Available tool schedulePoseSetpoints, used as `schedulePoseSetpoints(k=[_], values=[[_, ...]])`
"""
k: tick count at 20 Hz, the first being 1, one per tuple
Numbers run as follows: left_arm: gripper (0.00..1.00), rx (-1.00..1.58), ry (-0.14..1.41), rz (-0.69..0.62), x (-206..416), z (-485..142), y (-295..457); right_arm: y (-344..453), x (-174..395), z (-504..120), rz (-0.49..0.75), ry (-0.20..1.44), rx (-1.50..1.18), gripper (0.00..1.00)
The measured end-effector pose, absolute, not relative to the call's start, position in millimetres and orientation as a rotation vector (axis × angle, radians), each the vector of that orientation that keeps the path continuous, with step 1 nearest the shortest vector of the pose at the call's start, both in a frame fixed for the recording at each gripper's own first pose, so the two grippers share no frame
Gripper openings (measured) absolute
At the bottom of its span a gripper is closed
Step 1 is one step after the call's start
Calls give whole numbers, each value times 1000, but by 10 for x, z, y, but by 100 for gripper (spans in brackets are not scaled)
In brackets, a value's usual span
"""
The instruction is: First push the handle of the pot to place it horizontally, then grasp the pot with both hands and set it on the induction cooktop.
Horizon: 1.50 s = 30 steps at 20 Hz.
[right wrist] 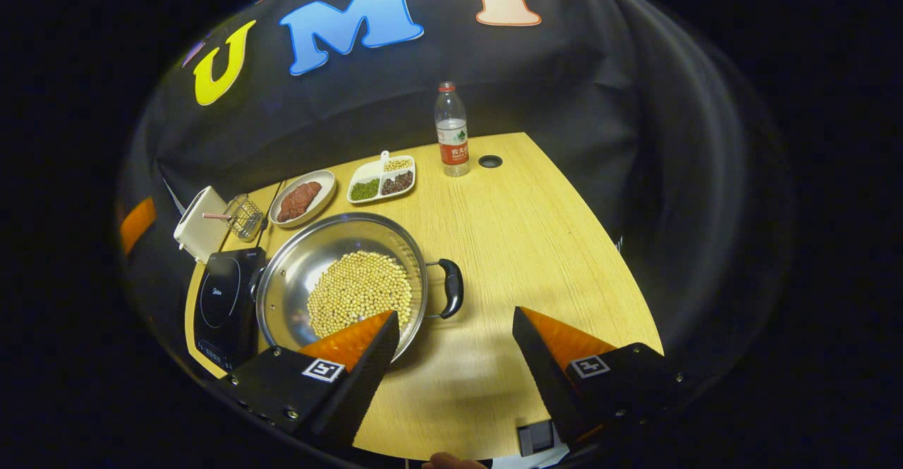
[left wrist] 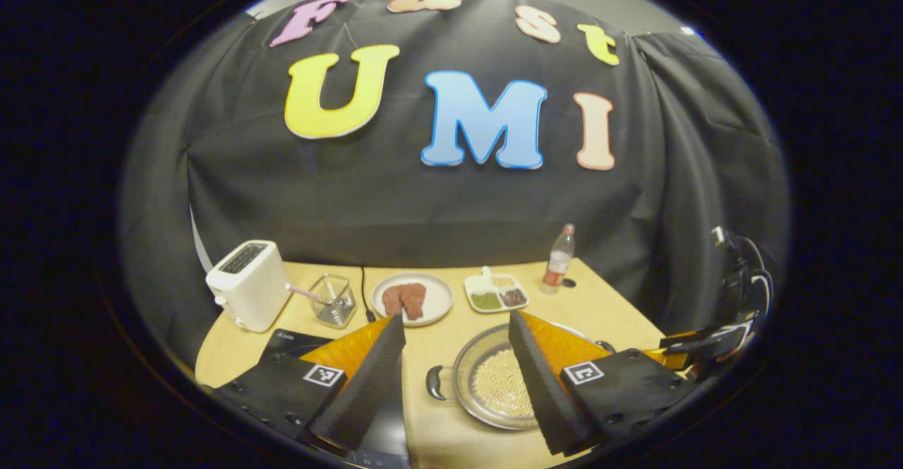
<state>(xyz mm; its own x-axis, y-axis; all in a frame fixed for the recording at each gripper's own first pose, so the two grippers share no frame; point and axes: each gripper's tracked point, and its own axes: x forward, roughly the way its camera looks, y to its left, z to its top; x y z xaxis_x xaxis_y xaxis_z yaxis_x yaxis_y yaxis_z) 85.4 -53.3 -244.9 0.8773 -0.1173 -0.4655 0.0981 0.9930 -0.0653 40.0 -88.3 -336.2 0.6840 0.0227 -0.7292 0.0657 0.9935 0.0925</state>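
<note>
The left gripper (left wrist: 457, 328) hangs above the table (right wrist: 536, 243) with its jaws spread wide, nothing between them; its left finger rides over the induction cooktop (left wrist: 293, 345) and its right finger over the pot (left wrist: 494, 384). The right gripper (right wrist: 455, 321) is likewise spread and empty, held high and tilted down over the table's near edge, its left finger overlapping the pot's near rim, its right finger over bare wood. In the left gripper view the right gripper (left wrist: 709, 345) shows off the table's right edge.

The pot (right wrist: 346, 278) sits near the table's left edge, just beside the induction cooktop (right wrist: 226, 300), and holds a heap of pale beans (right wrist: 360, 291). One black loop handle (right wrist: 451, 289) points toward the table's middle; another (left wrist: 437, 383) shows on its opposite side.

Along the far edge stand a white toaster (right wrist: 200, 226), a wire basket (right wrist: 245, 216), a plate of meat (right wrist: 302, 197), a divided dish (right wrist: 382, 178) of beans and a water bottle (right wrist: 451, 130).
</note>
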Motion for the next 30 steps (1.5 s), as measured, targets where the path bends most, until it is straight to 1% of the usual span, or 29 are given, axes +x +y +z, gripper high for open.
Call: schedulePoseSetpoints(k=[2,3,5,6,7,9,10,12,15,16,17,21,22,26,27,28,30], values=[[98,-53,535,-130,863,-2715,-548,-824,459,-3378,-18,791,105,100],[99,-55,555,-137,856,-2837,-561,-822,490,-3394,-21,784,96,100],[97,-44,586,-160,899,-3094,-602,-800,568,-3441,-23,771,95,100],[98,-31,607,-162,935,-3263,-597,-797,604,-3470,-27,769,99,100],[96,-25,636,-162,956,-3416,-591,-803,641,-3509,-35,767,100,100],[99,-33,680,-159,1006,-3706,-583,-820,716,-3609,-46,771,93,100],[98,-33,698,-154,1036,-3828,-573,-820,754,-3665,-50,772,89,100],[98,-22,711,-151,1094,-4006,-560,-823,815,-3777,-55,778,84,100],[98,-17,731,-140,1107,-4200,-536,-818,891,-3912,-58,778,95,100],[96,-15,734,-131,1136,-4278,-519,-820,912,-3964,-60,779,94,95],[98,-18,740,-121,1158,-4359,-500,-827,939,-4007,-61,779,91,100],[99,-23,781,-109,1186,-4677,-528,-803,1022,-4187,-68,796,101,100],[98,-25,783,-109,1206,-4723,-538,-798,1046,-4239,-72,801,102,100],[98,-16,778,-95,1255,-4817,-505,-793,1079,-4394,-86,815,109,100],[98,-18,770,-89,1268,-4824,-499,-803,1087,-4428,-90,815,110,95],[98,-19,763,-84,1268,-4830,-497,-792,1092,-4459,-94,813,113,100],[98,-10,752,-79,1287,-4864,-506,-787,1108,-4525,-101,812,119,100]])
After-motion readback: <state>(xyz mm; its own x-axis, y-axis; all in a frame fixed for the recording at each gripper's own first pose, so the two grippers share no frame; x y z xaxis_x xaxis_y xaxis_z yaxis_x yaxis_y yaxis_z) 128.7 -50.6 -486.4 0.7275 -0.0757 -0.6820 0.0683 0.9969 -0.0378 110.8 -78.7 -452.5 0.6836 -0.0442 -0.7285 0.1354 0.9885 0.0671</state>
